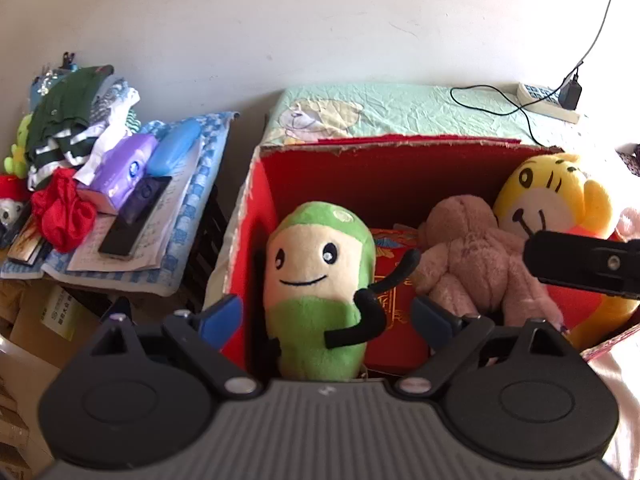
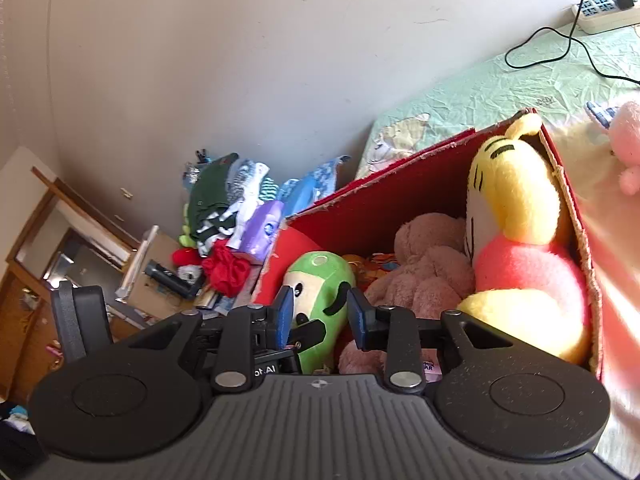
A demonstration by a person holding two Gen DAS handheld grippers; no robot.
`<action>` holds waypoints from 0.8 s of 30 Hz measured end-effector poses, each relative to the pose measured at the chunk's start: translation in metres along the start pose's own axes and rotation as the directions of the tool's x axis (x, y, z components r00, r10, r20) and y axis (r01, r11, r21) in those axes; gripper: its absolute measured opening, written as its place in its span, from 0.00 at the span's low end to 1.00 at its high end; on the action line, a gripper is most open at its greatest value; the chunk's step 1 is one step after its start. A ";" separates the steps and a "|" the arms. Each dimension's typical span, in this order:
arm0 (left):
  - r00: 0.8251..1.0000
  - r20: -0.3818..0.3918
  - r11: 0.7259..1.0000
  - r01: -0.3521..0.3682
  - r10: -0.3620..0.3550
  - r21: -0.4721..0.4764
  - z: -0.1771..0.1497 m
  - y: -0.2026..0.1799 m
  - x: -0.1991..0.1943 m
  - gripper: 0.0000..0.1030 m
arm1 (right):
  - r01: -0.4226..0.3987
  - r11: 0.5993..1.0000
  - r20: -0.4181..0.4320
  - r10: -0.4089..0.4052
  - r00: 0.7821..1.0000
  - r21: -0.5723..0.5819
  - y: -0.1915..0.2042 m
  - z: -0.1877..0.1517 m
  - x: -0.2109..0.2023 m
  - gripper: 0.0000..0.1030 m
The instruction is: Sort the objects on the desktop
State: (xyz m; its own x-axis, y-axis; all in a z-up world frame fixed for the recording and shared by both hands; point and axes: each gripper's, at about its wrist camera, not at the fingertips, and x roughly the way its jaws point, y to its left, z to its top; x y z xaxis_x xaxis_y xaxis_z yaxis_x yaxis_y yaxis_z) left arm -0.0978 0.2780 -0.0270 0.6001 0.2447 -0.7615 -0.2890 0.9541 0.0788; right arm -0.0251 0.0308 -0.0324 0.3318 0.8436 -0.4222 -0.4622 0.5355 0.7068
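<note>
Nearest the left wrist camera, the left gripper (image 1: 326, 314) hangs wide open over the near edge of the red box (image 1: 256, 200), its blue pads on either side of the green plush toy (image 1: 320, 292) without touching it. That toy stands upright in the box's left end, black arm raised.

Right gripper (image 2: 320, 314) is narrower, parted, holding nothing; it hovers just above the same green toy, and the left unit's black body shows directly under it. Judged: both are crowding one spot.

Further into the box: a pink-brown plush (image 1: 480, 256) slumped in the middle, then a yellow plush (image 1: 556, 196) with a red body filling the right end, leaning on the wall. A red printed packet (image 1: 394, 280) lies flat beneath them.

Beyond the box, the bed sheet (image 1: 400, 112) with a power strip (image 1: 548, 102) and trailing cable (image 1: 492, 98). To the left, well apart, a heap on a low bench: green clothing (image 1: 68, 120), red cloth (image 1: 64, 212), purple tissue pack (image 1: 124, 172), dark remote (image 1: 136, 216).

Risks, as judged:
- The two units could knock together over the green toy.
- A closing left gripper might pinch only the thin black arm, so the toy swings or slips.
- The box is packed; further toys may ride up and spill over the torn rim.
</note>
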 end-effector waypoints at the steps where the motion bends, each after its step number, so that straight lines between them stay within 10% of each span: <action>1: 1.000 0.008 1.000 -0.010 0.011 -0.006 0.000 -0.002 -0.004 0.92 | -0.017 1.000 0.002 0.017 1.000 0.001 -0.002 0.001 -0.005 0.32; 14: 0.992 0.094 0.996 0.088 -0.085 -0.030 0.023 -0.090 -0.060 0.94 | -0.082 0.995 0.097 0.076 0.992 0.059 -0.069 0.028 -0.102 0.34; 24: 0.958 0.073 0.951 0.264 -0.278 0.160 0.031 -0.246 -0.048 0.95 | 0.203 0.932 0.139 -0.254 0.957 0.301 -0.198 0.037 -0.186 0.34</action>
State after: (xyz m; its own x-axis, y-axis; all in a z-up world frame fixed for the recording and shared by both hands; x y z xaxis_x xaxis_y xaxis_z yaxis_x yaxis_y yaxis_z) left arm -0.0328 0.0365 0.0103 0.7099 -0.0182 -0.7040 0.0024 0.9997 -0.0234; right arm 0.0351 -0.2332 -0.0728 0.5490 0.6661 -0.5049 -0.1152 0.6586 0.7436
